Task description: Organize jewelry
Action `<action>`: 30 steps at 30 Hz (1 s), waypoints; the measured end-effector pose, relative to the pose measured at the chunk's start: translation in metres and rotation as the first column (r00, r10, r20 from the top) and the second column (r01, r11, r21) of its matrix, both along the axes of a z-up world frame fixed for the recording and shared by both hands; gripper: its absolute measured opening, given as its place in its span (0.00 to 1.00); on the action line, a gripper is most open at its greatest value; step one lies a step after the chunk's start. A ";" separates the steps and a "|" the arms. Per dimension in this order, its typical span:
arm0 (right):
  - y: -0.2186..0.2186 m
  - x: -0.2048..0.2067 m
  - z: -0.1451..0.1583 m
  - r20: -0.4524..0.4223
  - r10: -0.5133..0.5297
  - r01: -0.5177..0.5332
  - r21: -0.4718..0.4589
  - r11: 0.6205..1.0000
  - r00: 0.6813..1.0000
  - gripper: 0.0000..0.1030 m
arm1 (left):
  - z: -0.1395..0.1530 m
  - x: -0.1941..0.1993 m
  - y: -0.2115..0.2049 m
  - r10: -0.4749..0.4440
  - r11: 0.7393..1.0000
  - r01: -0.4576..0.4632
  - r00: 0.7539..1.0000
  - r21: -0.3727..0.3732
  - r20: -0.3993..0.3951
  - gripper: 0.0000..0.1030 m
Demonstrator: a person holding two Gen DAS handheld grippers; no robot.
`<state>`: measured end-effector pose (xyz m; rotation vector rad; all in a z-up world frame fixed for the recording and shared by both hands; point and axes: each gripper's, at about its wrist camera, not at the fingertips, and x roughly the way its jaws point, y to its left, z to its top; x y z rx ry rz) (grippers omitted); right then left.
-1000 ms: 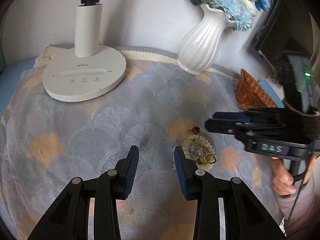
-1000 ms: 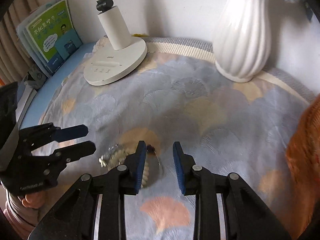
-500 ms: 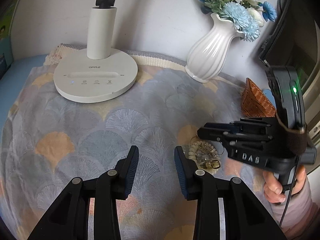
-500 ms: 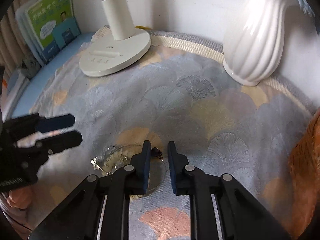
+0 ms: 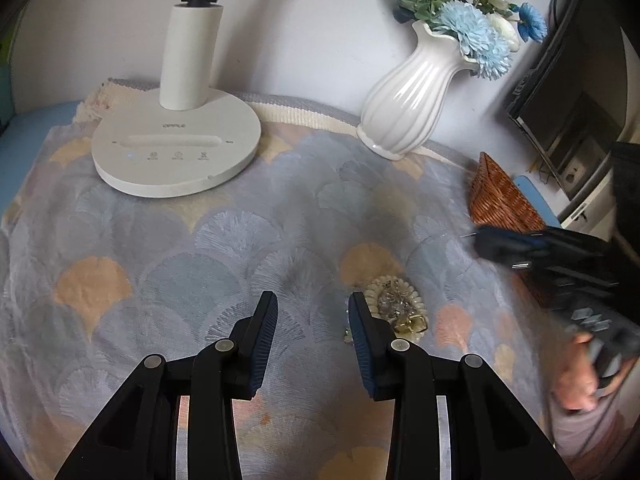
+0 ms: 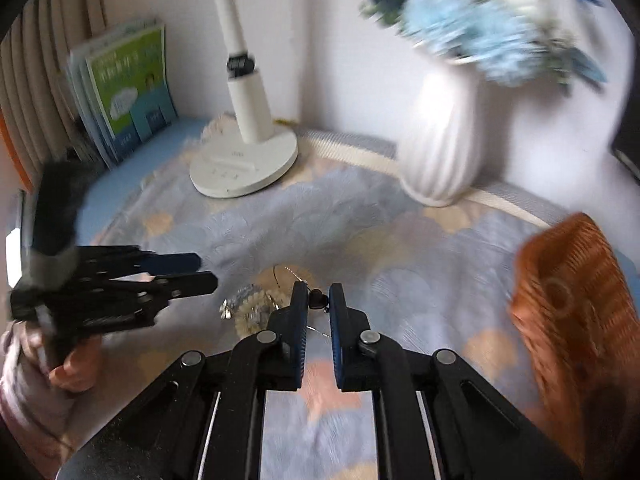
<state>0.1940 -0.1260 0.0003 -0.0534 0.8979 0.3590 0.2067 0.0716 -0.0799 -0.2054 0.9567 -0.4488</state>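
Black plastic, my left gripper hangs released, empty, beside the jewelry pile on the surface. My right gripper is clenched on a dark heart pendant, thin chain trailing. Risk: chain snags the pile, or pendant slips before the wicker basket.
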 end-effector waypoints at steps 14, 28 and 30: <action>-0.057 -0.033 -0.040 -0.063 -0.070 0.079 0.147 0.986 0.996 0.11 | -0.004 -0.002 -0.047 -0.109 0.976 0.104 0.994 0.194 0.018 0.30; -0.072 -0.056 -0.017 0.006 -0.067 0.064 0.205 0.977 0.998 0.11 | 0.031 -0.021 -0.051 -0.129 0.975 0.105 0.985 0.198 0.112 0.09; -0.071 -0.067 -0.007 0.027 -0.066 0.059 0.205 0.977 0.997 0.11 | 0.055 -0.034 -0.045 -0.144 0.984 0.124 0.978 0.130 0.150 0.09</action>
